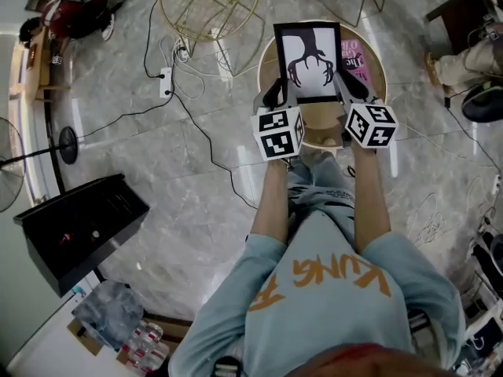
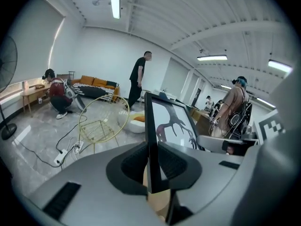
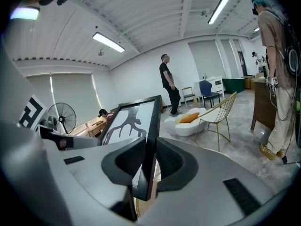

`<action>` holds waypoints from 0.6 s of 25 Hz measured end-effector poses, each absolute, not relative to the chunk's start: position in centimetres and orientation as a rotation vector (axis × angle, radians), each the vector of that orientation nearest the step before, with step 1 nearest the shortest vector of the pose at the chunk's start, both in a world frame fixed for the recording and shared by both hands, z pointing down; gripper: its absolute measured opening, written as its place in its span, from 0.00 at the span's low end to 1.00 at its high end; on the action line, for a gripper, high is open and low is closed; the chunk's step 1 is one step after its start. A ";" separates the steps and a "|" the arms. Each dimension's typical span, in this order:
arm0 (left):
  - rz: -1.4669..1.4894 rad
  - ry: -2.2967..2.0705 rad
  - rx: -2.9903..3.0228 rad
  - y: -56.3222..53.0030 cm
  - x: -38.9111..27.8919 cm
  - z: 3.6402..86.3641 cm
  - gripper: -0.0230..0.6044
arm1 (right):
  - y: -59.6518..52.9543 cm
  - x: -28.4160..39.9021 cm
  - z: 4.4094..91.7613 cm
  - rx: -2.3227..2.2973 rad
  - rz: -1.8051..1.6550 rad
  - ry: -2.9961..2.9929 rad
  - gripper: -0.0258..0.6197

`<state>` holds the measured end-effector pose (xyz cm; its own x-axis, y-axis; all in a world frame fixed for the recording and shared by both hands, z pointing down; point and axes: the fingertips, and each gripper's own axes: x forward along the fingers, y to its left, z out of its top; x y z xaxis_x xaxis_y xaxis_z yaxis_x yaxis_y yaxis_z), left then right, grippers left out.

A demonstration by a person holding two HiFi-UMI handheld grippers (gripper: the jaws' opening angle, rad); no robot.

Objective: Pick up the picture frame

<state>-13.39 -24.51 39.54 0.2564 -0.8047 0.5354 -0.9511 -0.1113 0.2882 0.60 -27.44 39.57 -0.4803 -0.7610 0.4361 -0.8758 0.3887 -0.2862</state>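
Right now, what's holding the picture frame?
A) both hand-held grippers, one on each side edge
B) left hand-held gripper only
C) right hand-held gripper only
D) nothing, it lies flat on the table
A: the left hand-held gripper is clamped on the left edge of the picture frame, and the right hand-held gripper is clamped on its right edge.

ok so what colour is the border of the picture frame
Black, all round the picture frame; clearest in the head view.
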 end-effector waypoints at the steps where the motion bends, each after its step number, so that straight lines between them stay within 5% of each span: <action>1: 0.317 -1.594 1.983 -24.8 -13.1 38.3 0.16 | -27.6 0.9 38.4 1.467 0.698 -2.430 0.15; 15: 0.145 -1.682 2.249 -26.7 -10.7 23.3 0.16 | -28.9 3.3 22.5 1.571 0.369 -2.619 0.15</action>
<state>-10.72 -26.71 23.28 0.2986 -0.9142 0.2738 -0.9477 -0.2501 0.1984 3.31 -28.87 22.49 -0.4768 -0.8607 0.1784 -0.8765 0.4501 -0.1707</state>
